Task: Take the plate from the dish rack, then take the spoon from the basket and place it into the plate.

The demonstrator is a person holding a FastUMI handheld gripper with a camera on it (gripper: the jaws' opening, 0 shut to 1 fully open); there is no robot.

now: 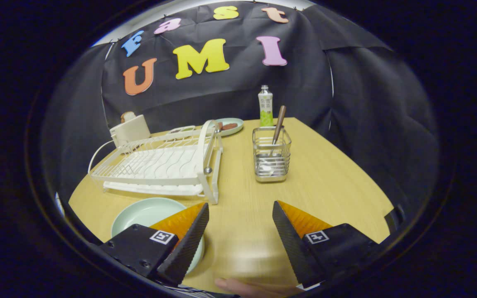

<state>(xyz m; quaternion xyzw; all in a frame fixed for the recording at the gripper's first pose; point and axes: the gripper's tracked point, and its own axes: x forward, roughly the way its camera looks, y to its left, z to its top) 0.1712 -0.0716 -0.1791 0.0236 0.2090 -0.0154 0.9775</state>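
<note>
Wooden-handled and steel-bowled, the spoon (274,142) stands in the wire basket (271,155), handle leaning up and out over the rim, bowl down against the basket's floor. The basket sits on the tan table (325,182) well beyond the gripper (240,215), just right of the white dish rack (160,163) and in front of a green-labelled bottle (266,106). The gripper's fingers (189,240) stand wide apart with nothing between them but bare table. The pale green plate (143,213) already lies flat on the table, nearer than the basket and to its left, just in front of the rack and partly under the left finger; the rack looks empty, so the spoon seems to be the step in hand.

The spoon should be light and stiff, its handle slim and probably smooth, so it may swivel or slip in a loose pinch. The exposed handle above the basket's rim looks like the best hold, taken squarely across its width. The basket is likely light too and could drag or tip if the bowl snags on the wires. A further plate with food (229,125) lies behind the basket, to its left, past the rack, next to a cream appliance (131,129).
</note>
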